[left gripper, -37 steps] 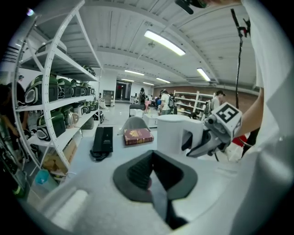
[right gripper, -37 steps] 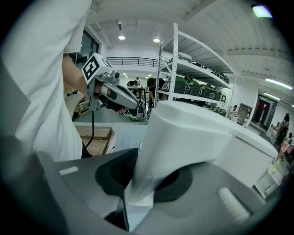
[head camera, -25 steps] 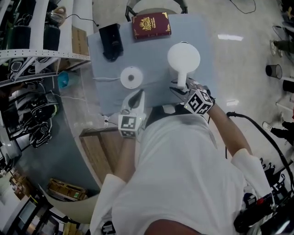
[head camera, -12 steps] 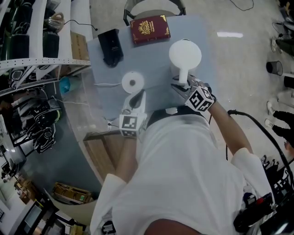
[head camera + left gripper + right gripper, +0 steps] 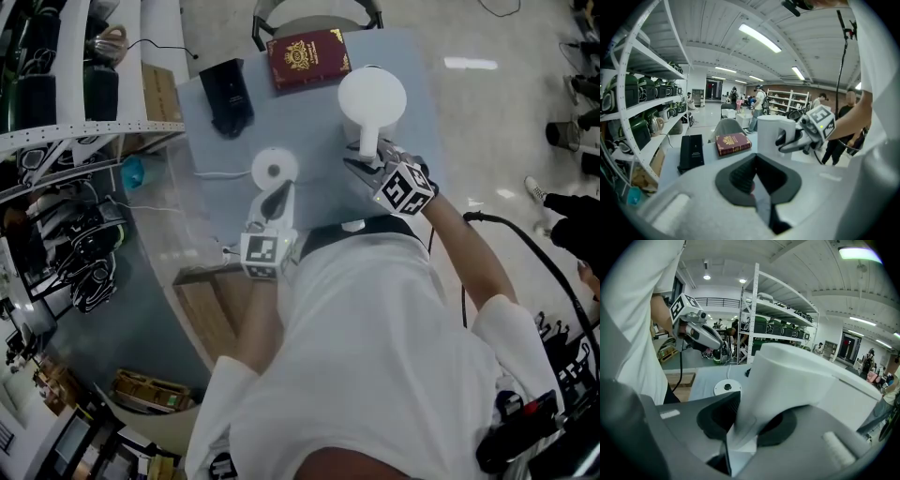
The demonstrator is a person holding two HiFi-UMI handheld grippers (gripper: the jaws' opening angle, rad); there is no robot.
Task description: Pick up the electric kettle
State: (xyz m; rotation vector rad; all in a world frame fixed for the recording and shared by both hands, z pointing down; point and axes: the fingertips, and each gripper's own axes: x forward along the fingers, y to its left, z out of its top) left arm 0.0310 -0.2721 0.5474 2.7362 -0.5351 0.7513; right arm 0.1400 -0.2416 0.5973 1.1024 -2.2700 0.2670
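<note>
The electric kettle (image 5: 373, 97) is over the right side of the table (image 5: 309, 127), apart from its round base (image 5: 274, 169); I can't tell whether its bottom is clear of the surface. My right gripper (image 5: 367, 171) is half closed, clamped on the handle (image 5: 787, 376). With the weight hanging off that one hold, I judge a tilt could let it swing or slip. My left gripper (image 5: 274, 202), jaws together and empty, hovers by the base, where it could snag the cord (image 5: 216, 173).

Grey table (image 5: 309, 122) — on it a red book (image 5: 308, 56), a black case (image 5: 228, 94) and a round white base (image 5: 274, 169).
</note>
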